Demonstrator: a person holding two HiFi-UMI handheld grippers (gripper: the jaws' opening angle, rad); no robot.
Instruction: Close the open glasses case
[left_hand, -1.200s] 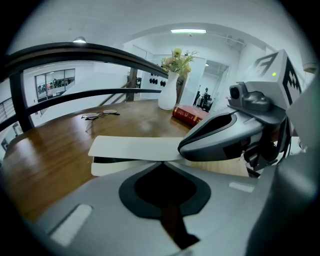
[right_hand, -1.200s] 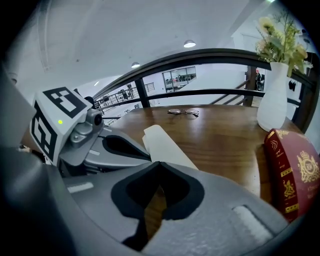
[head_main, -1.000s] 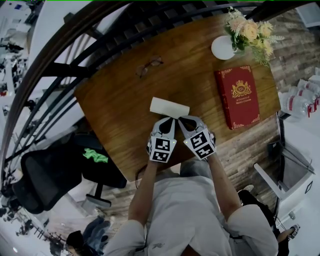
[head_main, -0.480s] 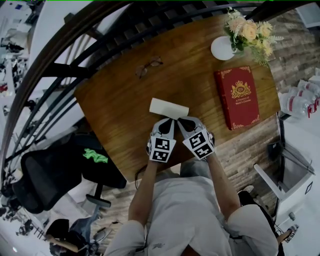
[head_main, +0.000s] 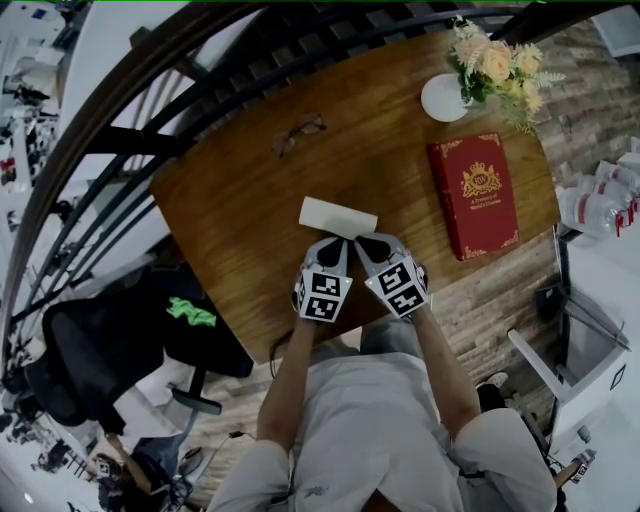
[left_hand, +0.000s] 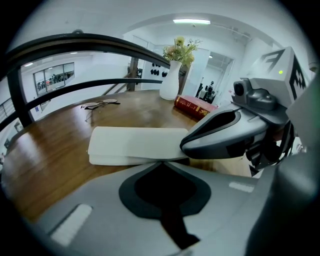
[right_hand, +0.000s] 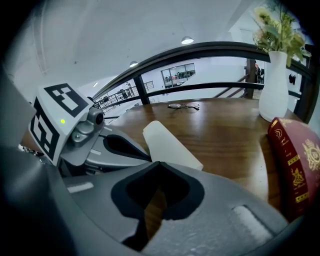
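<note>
Frame centre: white oblong glasses case (head_main: 338, 216) on the brown wooden table (head_main: 230, 200), lid seemingly almost down; my left gripper (head_main: 338, 241) and right gripper (head_main: 362, 241), jaws pressed together and empty, sit at its near edge, so I judge closing nearly done, needing a final downward press.

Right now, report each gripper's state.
Left gripper: jaws shut, empty, tips by the glasses case.
Right gripper: jaws shut, empty, tips by the glasses case.
</note>
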